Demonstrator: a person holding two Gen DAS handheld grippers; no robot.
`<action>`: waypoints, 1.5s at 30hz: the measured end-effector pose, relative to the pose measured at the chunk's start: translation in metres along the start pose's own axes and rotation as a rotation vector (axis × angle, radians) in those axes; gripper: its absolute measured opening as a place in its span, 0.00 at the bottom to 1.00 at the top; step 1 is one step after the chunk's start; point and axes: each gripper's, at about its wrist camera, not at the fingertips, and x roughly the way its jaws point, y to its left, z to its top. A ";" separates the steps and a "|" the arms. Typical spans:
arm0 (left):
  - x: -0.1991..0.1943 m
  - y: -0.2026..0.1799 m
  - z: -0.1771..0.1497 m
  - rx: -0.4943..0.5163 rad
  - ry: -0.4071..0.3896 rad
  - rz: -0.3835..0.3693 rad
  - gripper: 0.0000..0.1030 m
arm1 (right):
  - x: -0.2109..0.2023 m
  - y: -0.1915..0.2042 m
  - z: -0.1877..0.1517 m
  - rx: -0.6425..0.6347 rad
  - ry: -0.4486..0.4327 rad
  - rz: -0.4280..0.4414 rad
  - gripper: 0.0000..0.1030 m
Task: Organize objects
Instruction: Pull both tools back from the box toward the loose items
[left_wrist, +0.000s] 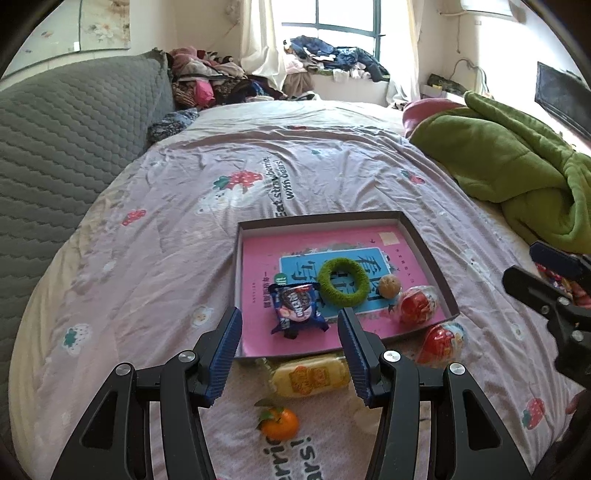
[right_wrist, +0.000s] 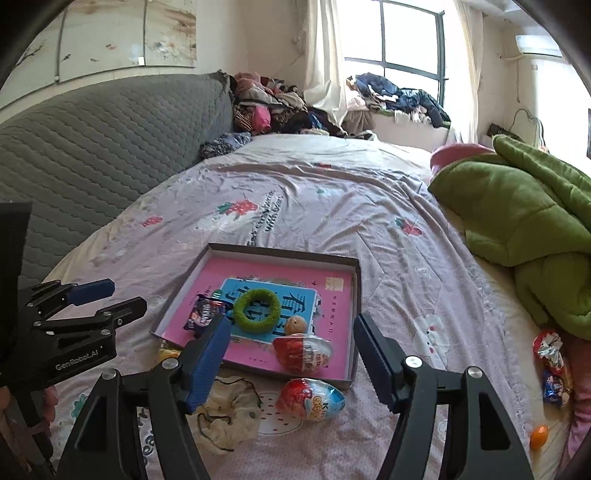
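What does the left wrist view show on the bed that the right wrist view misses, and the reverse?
Only the left wrist view shows the tangerine and the whole yellow snack pack. Only the right wrist view shows the cream scrunchie, the wrapped sweets under the green blanket and a small orange ball. Both show the shallow box holding the green ring, cookie pack, walnut and one toy egg, with a second toy egg outside it.

We see the tray lying mid-bed. In it the snack packet sits left, the ring just right of it, then the small ball and an egg. Before the tray lie another egg, a wrapped cake and, nearer us, the tangerine.
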 end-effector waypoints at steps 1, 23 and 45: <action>-0.003 0.002 -0.002 0.000 0.000 0.002 0.54 | -0.004 0.002 0.000 0.000 -0.008 0.008 0.67; -0.041 0.023 -0.053 -0.020 -0.014 0.010 0.54 | -0.048 0.058 -0.047 -0.127 -0.065 0.039 0.67; -0.013 0.026 -0.106 -0.024 0.051 0.000 0.54 | -0.027 0.081 -0.101 -0.223 -0.017 0.024 0.67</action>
